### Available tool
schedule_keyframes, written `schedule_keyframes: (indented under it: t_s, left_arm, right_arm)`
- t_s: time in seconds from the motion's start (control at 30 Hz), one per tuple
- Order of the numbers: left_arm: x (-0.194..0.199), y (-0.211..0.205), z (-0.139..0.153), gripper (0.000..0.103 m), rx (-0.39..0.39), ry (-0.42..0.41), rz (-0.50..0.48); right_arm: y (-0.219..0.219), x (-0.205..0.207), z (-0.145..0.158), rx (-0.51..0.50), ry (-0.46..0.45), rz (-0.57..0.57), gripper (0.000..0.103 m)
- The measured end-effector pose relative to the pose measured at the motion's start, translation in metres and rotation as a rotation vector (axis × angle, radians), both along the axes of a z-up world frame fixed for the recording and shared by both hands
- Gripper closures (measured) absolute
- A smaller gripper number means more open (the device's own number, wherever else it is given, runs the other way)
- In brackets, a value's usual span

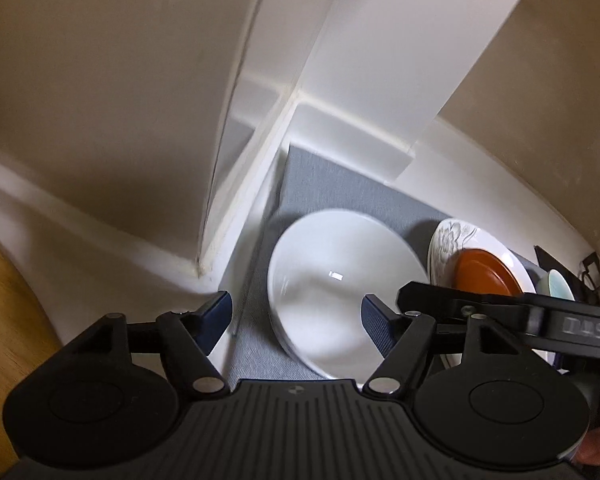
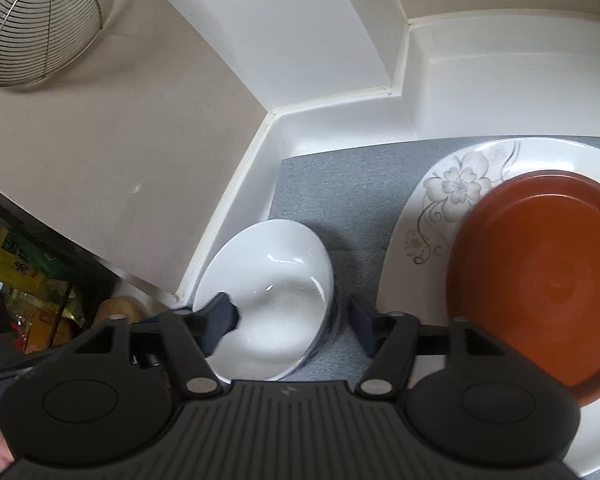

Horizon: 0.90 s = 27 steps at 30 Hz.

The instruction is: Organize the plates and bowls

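Note:
A white bowl [image 1: 340,292] [image 2: 276,300] sits on a grey mat [image 1: 340,188] [image 2: 340,184] near the left corner of a white counter. To its right lies a large white flower-pattern plate [image 1: 454,236] [image 2: 452,192] with an orange-brown plate [image 1: 484,272] [image 2: 548,280] on it. My left gripper [image 1: 298,320] is open, its fingers either side of the bowl above it. My right gripper [image 2: 292,324] is open, its fingers straddling the bowl's rim; it also crosses the right of the left wrist view.
White walls and a white post [image 1: 380,60] close the corner behind the mat. A light green dish [image 1: 560,284] shows at the far right. A wire basket [image 2: 40,16] hangs at upper left. Packaged goods [image 2: 24,264] sit low at the left.

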State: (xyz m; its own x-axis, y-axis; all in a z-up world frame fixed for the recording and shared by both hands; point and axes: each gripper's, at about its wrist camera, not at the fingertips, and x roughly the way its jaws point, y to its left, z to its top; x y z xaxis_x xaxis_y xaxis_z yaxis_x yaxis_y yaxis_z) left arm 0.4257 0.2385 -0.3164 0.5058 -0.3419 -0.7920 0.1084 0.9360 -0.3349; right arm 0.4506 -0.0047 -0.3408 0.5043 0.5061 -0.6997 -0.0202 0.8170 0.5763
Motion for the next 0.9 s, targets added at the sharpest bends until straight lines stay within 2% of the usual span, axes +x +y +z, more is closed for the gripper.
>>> schedule_keyframes:
  t_s: [0.1, 0.13, 0.17, 0.2, 0.23, 0.33, 0.37, 0.4, 0.47, 0.5, 0.53, 0.67, 0.9]
  left_arm:
    - [0.012, 0.003, -0.007, 0.030, -0.034, 0.070, 0.031]
    - [0.016, 0.004, -0.009, 0.035, -0.046, 0.078, 0.032]
    - [0.013, 0.002, -0.010, 0.040, -0.037, 0.076, 0.028]
    - [0.015, 0.002, -0.011, 0.052, -0.018, 0.078, 0.032]
    - [0.018, 0.000, -0.013, 0.059, -0.010, 0.091, 0.036]
    - [0.025, 0.002, -0.022, 0.060, -0.058, 0.153, 0.047]
    - [0.026, 0.002, -0.024, 0.062, -0.072, 0.155, 0.046]
    - [0.026, 0.002, -0.025, 0.070, -0.076, 0.146, 0.048]
    - [0.026, -0.002, -0.027, 0.075, -0.054, 0.136, 0.050]
    - [0.027, -0.005, -0.029, 0.085, -0.032, 0.143, 0.049]
    - [0.030, -0.012, -0.032, 0.087, -0.016, 0.150, 0.045]
    - [0.027, -0.021, -0.028, 0.089, 0.061, 0.115, 0.047]
    - [0.023, -0.025, -0.013, 0.089, 0.067, 0.108, 0.039]
  right_arm:
    - [-0.004, 0.001, -0.003, 0.058, 0.028, -0.043, 0.024]
    - [-0.005, 0.002, -0.005, 0.086, 0.041, -0.058, 0.025]
    - [-0.006, 0.003, -0.008, 0.098, 0.054, -0.070, 0.030]
    - [-0.006, 0.003, -0.009, 0.086, 0.064, -0.081, 0.037]
    - [-0.005, 0.004, -0.011, 0.070, 0.073, -0.087, 0.041]
    - [-0.004, 0.005, -0.016, 0.033, 0.100, -0.106, 0.059]
    - [-0.003, 0.006, -0.017, 0.018, 0.107, -0.111, 0.068]
    - [-0.003, 0.006, -0.018, 0.007, 0.110, -0.110, 0.073]
    - [-0.003, 0.009, -0.023, -0.004, 0.139, -0.103, 0.078]
    - [-0.002, 0.009, -0.026, -0.001, 0.152, -0.103, 0.079]
    - [-0.002, 0.008, -0.028, 0.002, 0.157, -0.104, 0.079]
    - [0.010, 0.006, -0.028, -0.072, 0.132, -0.071, 0.082]
    - [0.006, -0.006, -0.016, -0.054, 0.096, -0.084, 0.084]
